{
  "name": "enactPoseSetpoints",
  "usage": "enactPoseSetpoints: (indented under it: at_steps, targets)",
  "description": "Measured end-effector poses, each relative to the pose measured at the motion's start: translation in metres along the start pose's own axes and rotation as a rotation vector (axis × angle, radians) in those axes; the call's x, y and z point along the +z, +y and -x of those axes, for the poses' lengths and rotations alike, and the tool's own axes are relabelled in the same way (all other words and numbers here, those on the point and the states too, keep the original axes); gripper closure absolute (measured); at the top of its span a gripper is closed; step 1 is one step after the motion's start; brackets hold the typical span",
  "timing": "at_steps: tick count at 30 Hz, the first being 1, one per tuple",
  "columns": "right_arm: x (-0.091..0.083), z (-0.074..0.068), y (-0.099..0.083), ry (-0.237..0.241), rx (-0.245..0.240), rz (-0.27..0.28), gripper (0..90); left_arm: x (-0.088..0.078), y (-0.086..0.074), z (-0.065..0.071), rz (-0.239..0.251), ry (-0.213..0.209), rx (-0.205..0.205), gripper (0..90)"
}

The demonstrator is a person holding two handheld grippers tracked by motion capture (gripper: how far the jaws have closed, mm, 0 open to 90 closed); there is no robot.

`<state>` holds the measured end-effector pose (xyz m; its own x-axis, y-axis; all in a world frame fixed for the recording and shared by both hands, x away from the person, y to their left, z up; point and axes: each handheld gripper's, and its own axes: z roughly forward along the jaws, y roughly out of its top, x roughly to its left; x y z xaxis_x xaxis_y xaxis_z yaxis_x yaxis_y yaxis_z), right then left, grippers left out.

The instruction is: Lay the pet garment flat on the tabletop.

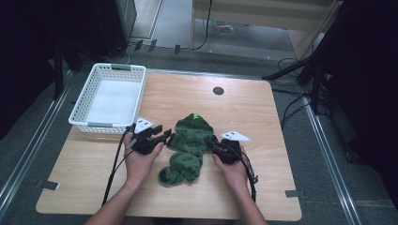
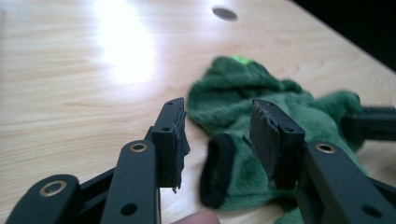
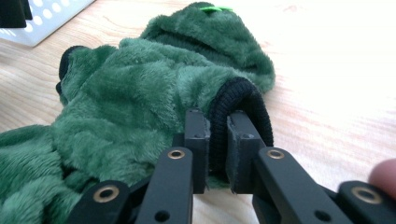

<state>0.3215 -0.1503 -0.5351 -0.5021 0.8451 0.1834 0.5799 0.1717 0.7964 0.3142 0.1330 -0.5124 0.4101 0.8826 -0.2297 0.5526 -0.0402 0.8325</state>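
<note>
table: light wood top (image 1: 263, 122), round dark hole (image 1: 218, 91) near the far edge, centre.
garment: small green fleece piece (image 1: 188, 147) lying crumpled mid-table, between the 2 grippers. Black ribbed cuffs at the sleeve ends, bright green tag at the far end.
garment, left gripper view: green fleece (image 2: 261, 107) ahead of the jaws, black-edged sleeve opening (image 2: 217, 170) sits in the gap between them.
garment, right gripper view: fleece (image 3: 140, 102) bunched to the left of the jaws, black ribbed cuff (image 3: 243, 100) loops up over them.
left gripper: (image 1: 165, 136) held in the person's left hand (image 1: 138, 161), at the garment's left side, pointing at it. Jaws apart, 1 either side of the sleeve opening, not closed on it. Own view: (image 2: 217, 140), wide gap, cloth between the pads but contact can't be confirmed.
right gripper: (image 1: 215, 144) held in the right hand (image 1: 232, 171), at the garment's right side. Jaws pinched on the black cuff; own view (image 3: 217, 140) shows the ribbing squeezed between the 2 pads.
basket: white perforated plastic (image 1: 82, 101), on the table's far left corner, well apart from the garment. A corner of it appears top left in the right gripper view (image 3: 44, 21).
cables: black lead (image 1: 112, 173) trails from the left gripper toward the near edge; another from the right (image 1: 251, 176).
</note>
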Motion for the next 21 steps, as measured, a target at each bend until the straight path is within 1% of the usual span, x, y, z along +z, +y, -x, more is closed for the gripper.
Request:
enactPoseSetpoints:
  at_steps: [1,2,3,4,5,6,7,9,10,11,12,13,15,16,17,18,19,20,21]
  targets:
    - [0.002,-0.001,0.0,-0.002,-0.005,0.0,82.6,0.005,0.0,0.001,-0.032,-0.004,-0.003,54.8]
    - [0.003,-0.001,0.001,-0.002,-0.009,-0.001,82.8,0.015,-0.003,0.001,-0.091,-0.004,-0.007,53.8]
    - [0.004,-0.002,0.0,0.004,-0.004,-0.003,82.9,0.023,-0.007,0.001,-0.129,0.013,0.005,53.2]
    - [0.005,-0.002,0.0,0.012,-0.004,-0.003,82.8,0.027,-0.01,0.001,-0.145,0.029,0.013,53.8]
    - [0.005,-0.003,0.0,0.014,-0.001,-0.003,82.6,0.031,-0.012,0.001,-0.17,0.035,0.027,56.6]
    - [0.004,-0.003,0.0,0.018,0.002,-0.004,82.5,0.033,-0.015,0.002,-0.19,0.029,0.038,62.1]
    - [0.003,-0.003,0.001,0.025,0.002,0.0,82.3,0.034,-0.016,0.003,-0.2,0.029,0.056,67.4]
    - [-0.001,-0.002,0.002,0.041,0.013,0.01,82.2,0.034,-0.016,0.004,-0.209,0.027,0.075,79.0]
    - [-0.003,0.001,0.003,0.072,0.044,0.022,82.2,0.034,-0.016,0.004,-0.211,0.028,0.08,82.0]
    - [-0.005,0.003,0.004,0.093,0.073,0.027,82.3,0.034,-0.015,0.003,-0.218,0.034,0.091,83.8]
    - [-0.006,0.003,0.004,0.098,0.087,0.029,82.6,0.035,-0.015,0.002,-0.223,0.038,0.097,84.4]
    - [-0.004,0.003,0.003,0.066,0.072,0.013,83.2,0.036,-0.014,0.001,-0.23,0.04,0.1,84.5]
    - [0.001,0.004,0.0,0.006,0.06,-0.029,83.5,0.037,-0.013,0.0,-0.234,0.041,0.095,84.5]
    - [0.003,0.006,-0.003,-0.003,0.062,-0.047,83.5,0.037,-0.013,0.0,-0.233,0.042,0.092,84.4]
    - [0.005,0.007,-0.006,-0.019,0.063,-0.059,83.1,0.037,-0.013,0.0,-0.236,0.041,0.094,84.2]
    - [0.005,0.009,-0.007,-0.023,0.062,-0.059,82.4,0.037,-0.013,0.0,-0.236,0.042,0.1,83.4]
    - [0.003,0.01,-0.007,-0.017,0.066,-0.056,81.0,0.036,-0.014,0.001,-0.237,0.04,0.1,80.9]
    - [0.0,0.01,-0.006,-0.021,0.062,-0.048,78.3,0.034,-0.015,0.001,-0.223,0.039,0.089,75.2]
    - [-0.004,0.01,-0.005,-0.03,0.063,-0.04,72.3,0.03,-0.016,0.0,-0.205,0.029,0.082,66.0]
